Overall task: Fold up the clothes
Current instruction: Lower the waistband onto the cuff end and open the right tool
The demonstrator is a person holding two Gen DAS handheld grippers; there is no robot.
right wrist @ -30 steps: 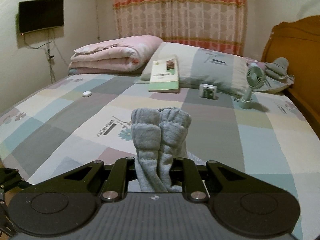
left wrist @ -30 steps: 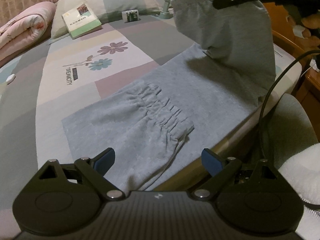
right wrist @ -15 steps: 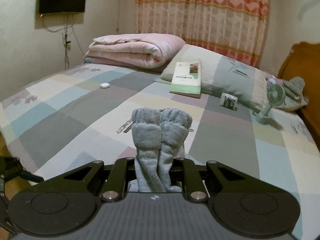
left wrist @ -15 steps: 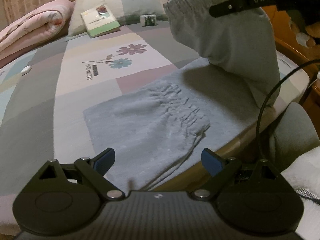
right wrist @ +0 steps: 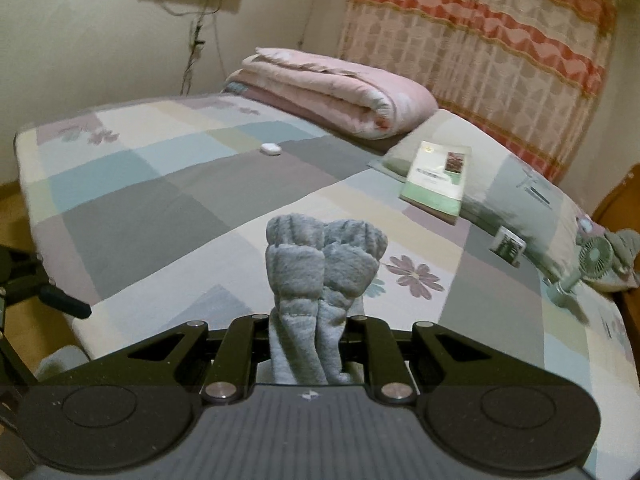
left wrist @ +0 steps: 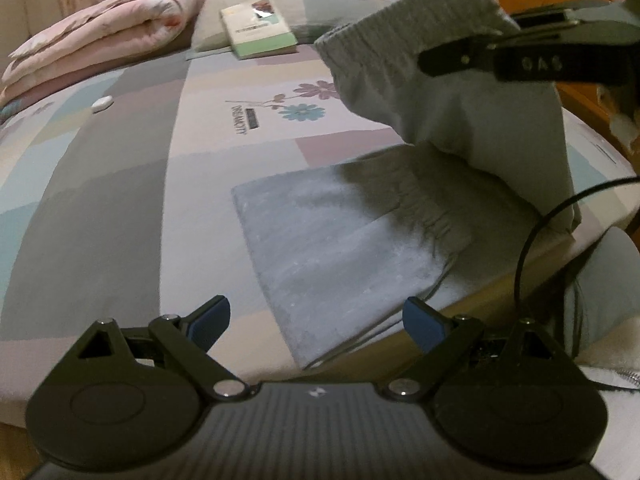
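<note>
Grey sweatpants (left wrist: 340,248) lie near the front edge of the patchwork bed (left wrist: 120,168). My right gripper (right wrist: 316,344) is shut on the bunched ribbed waistband (right wrist: 320,264) and holds that end up in the air. In the left wrist view the raised part (left wrist: 460,92) hangs at the upper right from the right gripper's black fingers (left wrist: 480,54), folding over the flat part. My left gripper (left wrist: 316,320) is open and empty, low at the bed's front edge, just short of the flat pant end.
A folded pink quilt (right wrist: 340,92), a pillow (right wrist: 512,192) with a green book (right wrist: 438,182) on it, a small box (right wrist: 508,246), a hand fan (right wrist: 588,260) and a small white object (right wrist: 270,148) lie on the bed. A black cable (left wrist: 532,240) hangs at the right.
My right gripper has carried the waistband to the left over the flat part of the pants. My left gripper has shifted right and stays open.
</note>
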